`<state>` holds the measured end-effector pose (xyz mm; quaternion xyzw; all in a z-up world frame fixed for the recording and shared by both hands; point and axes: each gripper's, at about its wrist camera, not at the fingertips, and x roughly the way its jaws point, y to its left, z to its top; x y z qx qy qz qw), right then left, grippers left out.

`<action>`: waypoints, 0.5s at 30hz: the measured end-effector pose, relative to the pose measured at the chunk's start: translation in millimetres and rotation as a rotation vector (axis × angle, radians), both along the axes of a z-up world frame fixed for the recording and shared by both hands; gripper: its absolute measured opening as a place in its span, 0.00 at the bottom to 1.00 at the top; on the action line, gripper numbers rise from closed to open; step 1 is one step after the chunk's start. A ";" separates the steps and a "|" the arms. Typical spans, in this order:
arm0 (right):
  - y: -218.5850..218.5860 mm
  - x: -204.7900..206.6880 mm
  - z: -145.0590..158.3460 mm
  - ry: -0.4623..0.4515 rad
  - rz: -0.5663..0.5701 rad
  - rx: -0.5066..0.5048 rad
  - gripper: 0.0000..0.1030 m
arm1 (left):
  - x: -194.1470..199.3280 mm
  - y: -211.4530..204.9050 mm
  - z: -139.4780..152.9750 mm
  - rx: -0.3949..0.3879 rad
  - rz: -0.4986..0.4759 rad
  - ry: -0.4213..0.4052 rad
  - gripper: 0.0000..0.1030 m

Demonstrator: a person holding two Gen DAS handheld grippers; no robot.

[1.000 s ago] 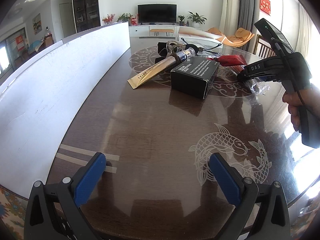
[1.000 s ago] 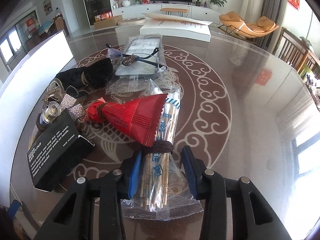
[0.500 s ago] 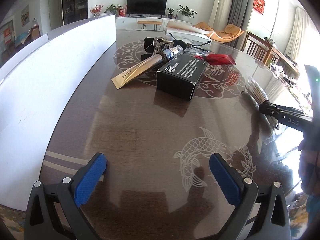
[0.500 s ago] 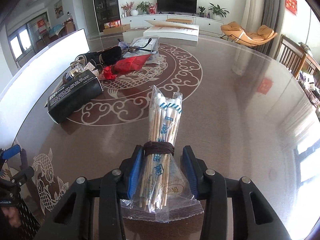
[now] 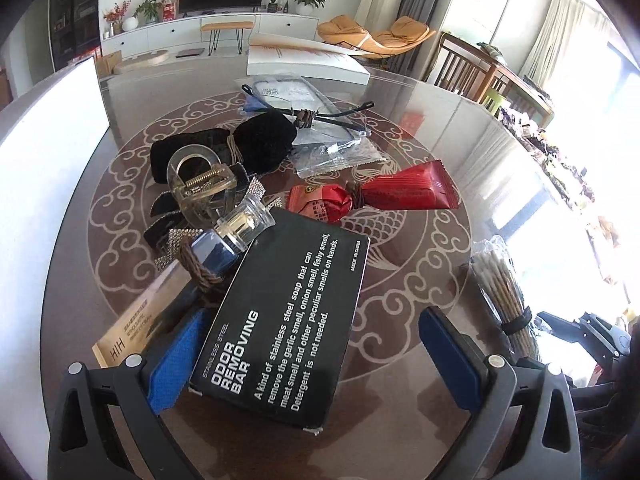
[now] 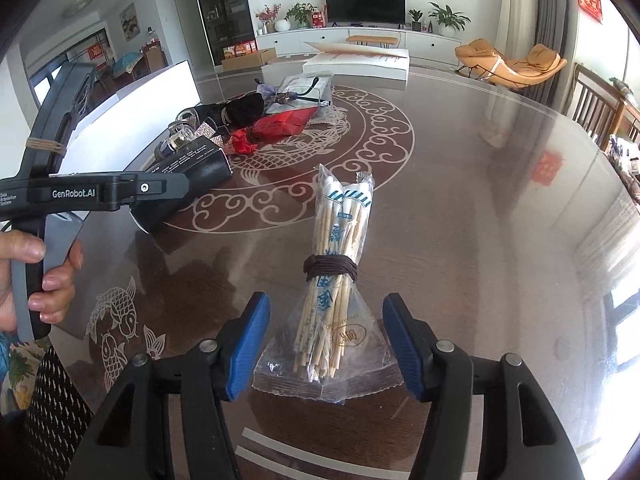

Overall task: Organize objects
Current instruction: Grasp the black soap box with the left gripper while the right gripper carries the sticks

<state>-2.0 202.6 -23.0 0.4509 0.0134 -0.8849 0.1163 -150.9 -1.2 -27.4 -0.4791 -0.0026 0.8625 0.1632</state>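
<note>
Cotton swabs (image 6: 335, 280), bagged in clear plastic and bound round the middle with a dark cord, lie flat on the glossy brown surface (image 6: 480, 200), well apart from the pile of other items, and this bundle looks like the one piece of the job already dealt with. The right gripper (image 6: 326, 344) sits over the bag's lower end with its jaws opening; the swabs lie between the blue pads, but the pads stand clear of the plastic on both sides, so nothing is held. Judging by that, the bundle has just been put down in its own spot and the release is under way. Further out, the left gripper (image 5: 308, 356) is spread wide over the black box (image 5: 280, 320) labelled as an odor removing bar, with the box between its pads but one pad well off to the side, so no grip is made yet. That box seems to be the next thing to be sorted. Behind it the rest remains heaped together: a gold tube (image 5: 136, 328) partly under the box, a small bottle (image 5: 228, 240) with a clear cap, a clear hair clip (image 5: 200, 184), a black velvet pouch (image 5: 240, 144), a red packet (image 5: 380, 196) tied with cord, and a clear bag (image 5: 316, 136) with dark cable-like items on it. Most of the organizing is therefore still ahead, as I read it.
</note>
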 end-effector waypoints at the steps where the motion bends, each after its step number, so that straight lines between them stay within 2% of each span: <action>1: 1.7 -2.0 0.3 -0.009 0.002 -0.006 0.58 | -3.6 7.2 -2.5 -0.039 -0.004 0.004 0.94; 2: 3.9 -4.3 1.5 -0.018 0.004 -0.013 0.58 | -6.8 11.7 -5.9 -0.080 0.002 0.005 0.81; 3: 6.3 -7.7 3.1 -0.032 0.007 -0.021 0.58 | -7.2 13.1 -10.1 -0.118 0.016 -0.001 0.57; 7: 9.3 -29.5 6.0 -0.134 0.056 -0.050 0.61 | 17.4 4.7 -9.6 -0.071 0.037 0.008 0.56; 12: -5.0 -50.6 -1.7 -0.193 0.097 0.042 0.59 | 90.0 -12.3 -9.7 -0.003 0.073 0.041 0.56; 13: -8.5 -50.0 -3.2 -0.195 0.105 0.064 0.43 | 101.1 -16.2 -9.4 0.000 0.085 0.053 0.56; 14: -12.7 -49.1 -5.1 -0.198 0.120 0.084 0.31 | 110.4 -19.7 -9.5 0.005 0.099 0.062 0.56; 15: -14.9 -46.7 -4.8 -0.188 0.125 0.103 0.29 | 118.3 -23.9 -8.6 0.015 0.116 0.071 0.56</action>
